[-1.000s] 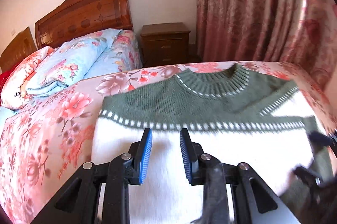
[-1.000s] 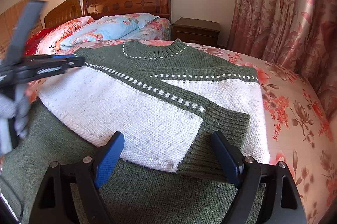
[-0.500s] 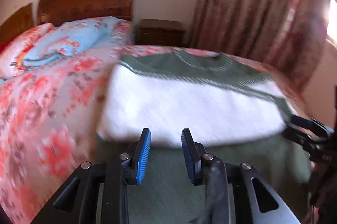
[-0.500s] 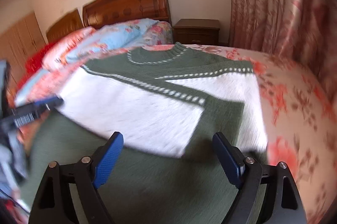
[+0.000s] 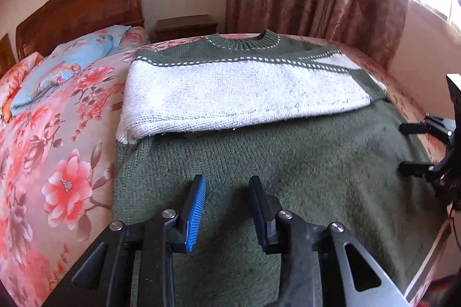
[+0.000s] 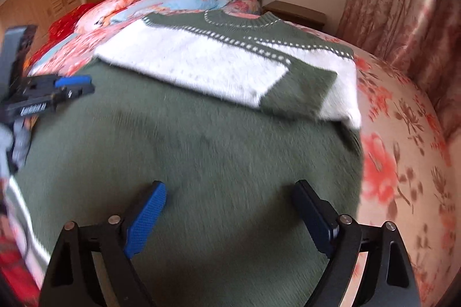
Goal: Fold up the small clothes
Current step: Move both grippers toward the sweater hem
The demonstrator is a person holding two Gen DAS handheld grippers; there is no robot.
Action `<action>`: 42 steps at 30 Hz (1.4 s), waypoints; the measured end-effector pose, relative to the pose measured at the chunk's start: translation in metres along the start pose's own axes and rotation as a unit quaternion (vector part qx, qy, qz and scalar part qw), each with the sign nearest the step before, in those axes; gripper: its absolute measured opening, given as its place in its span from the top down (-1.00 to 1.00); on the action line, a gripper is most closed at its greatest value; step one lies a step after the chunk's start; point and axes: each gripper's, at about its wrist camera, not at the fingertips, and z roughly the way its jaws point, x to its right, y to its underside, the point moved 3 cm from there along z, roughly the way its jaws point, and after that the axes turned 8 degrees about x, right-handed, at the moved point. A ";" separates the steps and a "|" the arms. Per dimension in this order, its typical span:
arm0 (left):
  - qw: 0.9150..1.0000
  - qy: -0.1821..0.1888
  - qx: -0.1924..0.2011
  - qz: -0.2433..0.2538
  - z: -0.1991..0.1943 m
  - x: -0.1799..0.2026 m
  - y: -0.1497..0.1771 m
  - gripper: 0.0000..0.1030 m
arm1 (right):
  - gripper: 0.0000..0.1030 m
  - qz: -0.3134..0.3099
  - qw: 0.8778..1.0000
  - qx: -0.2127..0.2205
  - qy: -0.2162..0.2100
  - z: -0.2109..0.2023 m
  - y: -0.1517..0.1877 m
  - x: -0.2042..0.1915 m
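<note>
Now the bed (image 5: 57,139) is carrying the sweater (image 5: 273,163), lying by its near edge with the sleeves already folded across the white chest. Compared with a second ago, both grippers are sitting nearer the hem, over the green part. Left gripper (image 5: 227,209) is hovering part open and empty; right gripper (image 6: 230,217) is gaping wide, empty. Next, likely, each needs a hem corner to fold upward.

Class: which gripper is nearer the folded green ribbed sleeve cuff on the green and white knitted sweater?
Right. The right gripper hovers over the sweater's green lower half on the cuff's side; the left gripper hovers nearer the opposite edge, by the floral bedsheet.
</note>
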 end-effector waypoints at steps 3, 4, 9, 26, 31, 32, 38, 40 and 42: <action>1.000 0.012 -0.003 0.002 -0.001 -0.006 0.001 0.39 | -1.00 -0.001 1.000 -0.012 -0.005 -0.007 0.006 0.005; 1.000 0.003 -0.006 0.003 0.000 -0.005 0.001 0.39 | -1.00 0.002 1.000 -0.023 0.000 -0.008 0.005 0.004; 0.998 0.023 0.002 -0.053 -0.013 0.017 -0.011 0.39 | -1.00 0.014 0.999 0.018 -0.024 -0.012 -0.018 -0.013; 0.998 0.068 -0.004 -0.016 -0.012 0.027 0.011 0.39 | -1.00 -0.036 0.999 -0.017 -0.033 0.007 -0.002 -0.022; 0.999 0.006 -0.031 -0.013 -0.017 0.027 0.006 0.39 | -1.00 -0.021 0.998 -0.050 -0.015 0.001 -0.008 -0.017; 0.999 0.024 -0.025 -0.034 -0.022 0.033 0.002 0.41 | -1.00 -0.017 0.999 -0.038 -0.029 -0.002 -0.013 -0.022; 0.998 0.058 -0.022 0.031 -0.017 0.076 0.017 0.39 | -1.00 -0.084 0.995 -0.018 -0.046 0.011 -0.010 -0.064; 0.997 0.057 -0.016 0.054 -0.027 0.074 0.029 0.39 | -1.00 -0.083 0.994 -0.029 -0.069 0.002 0.002 -0.056; 0.996 0.072 -0.019 0.043 -0.039 0.061 0.040 0.40 | -1.00 -0.099 0.991 -0.040 -0.080 -0.009 0.016 -0.047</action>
